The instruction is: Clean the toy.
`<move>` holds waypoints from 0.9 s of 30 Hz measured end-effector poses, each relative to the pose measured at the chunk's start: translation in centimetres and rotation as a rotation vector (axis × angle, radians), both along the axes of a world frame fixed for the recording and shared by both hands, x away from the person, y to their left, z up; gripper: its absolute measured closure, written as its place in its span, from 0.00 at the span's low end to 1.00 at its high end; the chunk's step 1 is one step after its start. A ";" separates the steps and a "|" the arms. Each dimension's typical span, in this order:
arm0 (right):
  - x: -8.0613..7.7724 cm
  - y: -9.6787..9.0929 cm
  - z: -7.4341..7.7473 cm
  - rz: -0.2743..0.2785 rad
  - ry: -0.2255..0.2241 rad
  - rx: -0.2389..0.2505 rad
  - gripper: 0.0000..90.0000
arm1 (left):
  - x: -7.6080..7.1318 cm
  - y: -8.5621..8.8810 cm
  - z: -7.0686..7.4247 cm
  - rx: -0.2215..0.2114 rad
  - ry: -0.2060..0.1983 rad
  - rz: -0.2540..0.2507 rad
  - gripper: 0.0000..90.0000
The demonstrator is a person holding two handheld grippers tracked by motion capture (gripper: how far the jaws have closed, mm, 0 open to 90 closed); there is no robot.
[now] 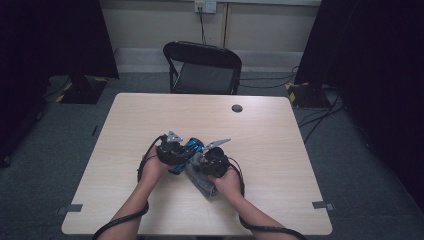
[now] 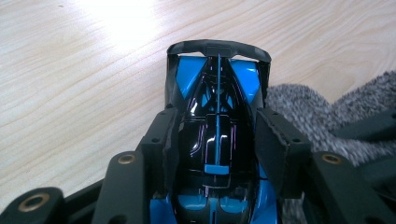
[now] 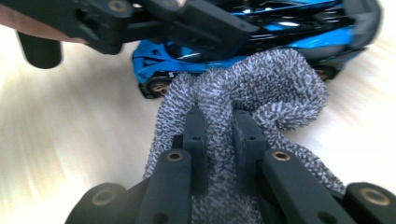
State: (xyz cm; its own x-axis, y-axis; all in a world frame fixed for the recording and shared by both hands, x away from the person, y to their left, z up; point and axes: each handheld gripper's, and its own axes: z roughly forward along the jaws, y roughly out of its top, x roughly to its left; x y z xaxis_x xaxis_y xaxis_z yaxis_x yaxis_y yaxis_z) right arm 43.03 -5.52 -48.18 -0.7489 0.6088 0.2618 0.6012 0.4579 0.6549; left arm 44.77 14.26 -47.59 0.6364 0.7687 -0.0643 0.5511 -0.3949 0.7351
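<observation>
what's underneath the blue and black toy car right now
The blue and black toy car sits on the pale wooden table, clamped by the left gripper. A grey knitted cloth touches its side; any cloth beneath it is hidden.

No readable text, label, brand or number anywhere: toy car [image 2: 217, 140] body bare of legible marks, cloth [image 3: 243, 93] plain, table [image 1: 280, 150] unmarked.

Both forearms come in over the bench's [image 1: 280, 150] near edge and angle inward. The left hand [image 1: 152, 167] holds the left gripper [image 1: 181, 150], whose jaws are clamped on the sides of a blue toy car [image 2: 217, 121]. The right hand [image 1: 227, 181] holds the right gripper [image 1: 200, 162] just beside it, jaws pinched on a fold of grey cloth [image 3: 261, 93].
</observation>
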 end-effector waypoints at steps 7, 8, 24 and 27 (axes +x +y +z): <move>-0.5 0.5 -0.2 0.015 0.005 0.013 0.87 | 0.0 0.0 0.0 0.000 0.001 0.000 0.56; -0.6 0.5 -0.1 0.018 0.003 0.011 0.87 | 0.0 0.0 0.0 0.003 0.001 0.000 0.56; -1.8 1.8 -0.1 0.065 0.002 0.015 0.87 | 0.0 -0.1 0.0 0.004 0.001 0.005 0.56; -2.0 2.0 -0.1 0.075 0.001 0.015 0.87 | 0.0 -0.1 0.0 0.007 0.000 0.003 0.56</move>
State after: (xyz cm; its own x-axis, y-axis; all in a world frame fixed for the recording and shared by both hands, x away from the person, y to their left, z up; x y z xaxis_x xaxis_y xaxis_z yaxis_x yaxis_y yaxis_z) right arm 41.00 -3.49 -48.32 -0.7917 0.5474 0.2712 0.5666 0.4920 0.6610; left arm 44.76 14.17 -47.55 0.6343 0.7708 -0.0593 0.5526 -0.3983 0.7322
